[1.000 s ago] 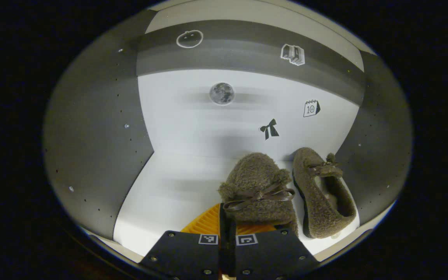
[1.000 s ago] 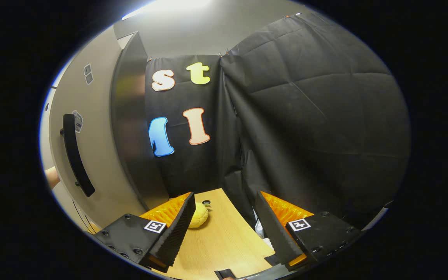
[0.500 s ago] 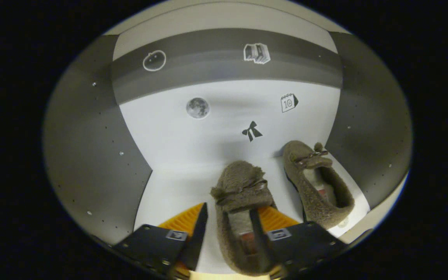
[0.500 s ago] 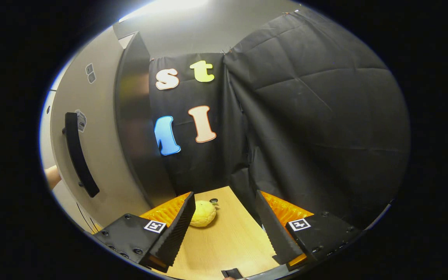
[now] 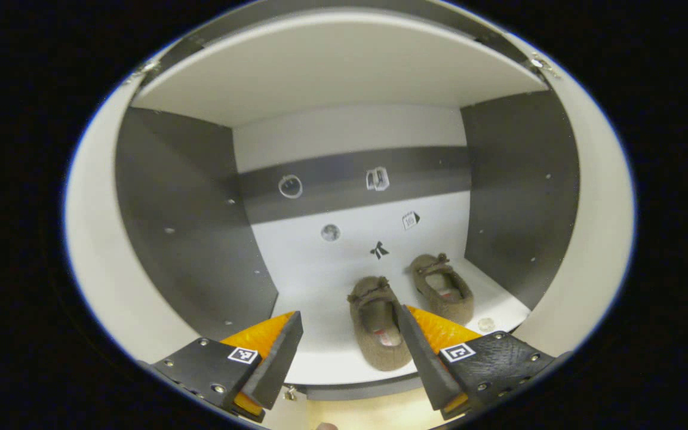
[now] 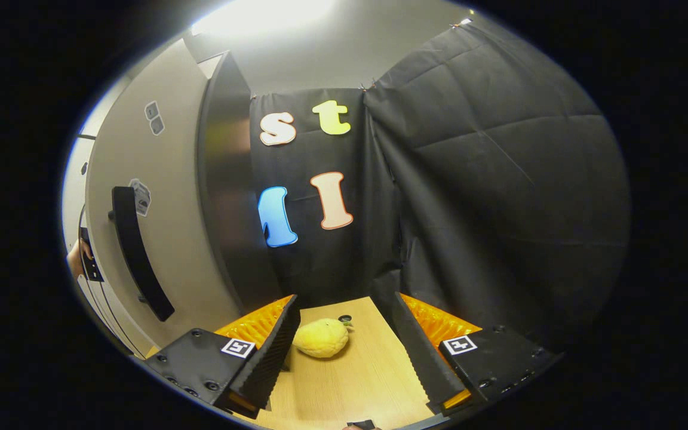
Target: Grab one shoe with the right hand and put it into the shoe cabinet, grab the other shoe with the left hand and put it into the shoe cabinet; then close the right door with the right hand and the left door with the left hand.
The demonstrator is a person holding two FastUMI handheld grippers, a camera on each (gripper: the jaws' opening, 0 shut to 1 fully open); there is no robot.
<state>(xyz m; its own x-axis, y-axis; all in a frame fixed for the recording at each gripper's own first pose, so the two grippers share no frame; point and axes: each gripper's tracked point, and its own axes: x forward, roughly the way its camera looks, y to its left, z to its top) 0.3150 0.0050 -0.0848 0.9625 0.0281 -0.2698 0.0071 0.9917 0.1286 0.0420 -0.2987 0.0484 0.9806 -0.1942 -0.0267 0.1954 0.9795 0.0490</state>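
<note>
Your left gripper (image 5: pixel 349 349) hangs with jaws spread and empty at the lower centre of its view, before two fuzzy brown slipper shoes (image 5: pixel 380 322) lying side by side, toes inward, on the white-floored cabinet shelf (image 5: pixel 314 280).

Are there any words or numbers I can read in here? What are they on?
Nothing reads clearly.
Calendar sticker at the back of the cabinet: its number is too small to read.
Stickers on the door: too blurred to read.
</note>
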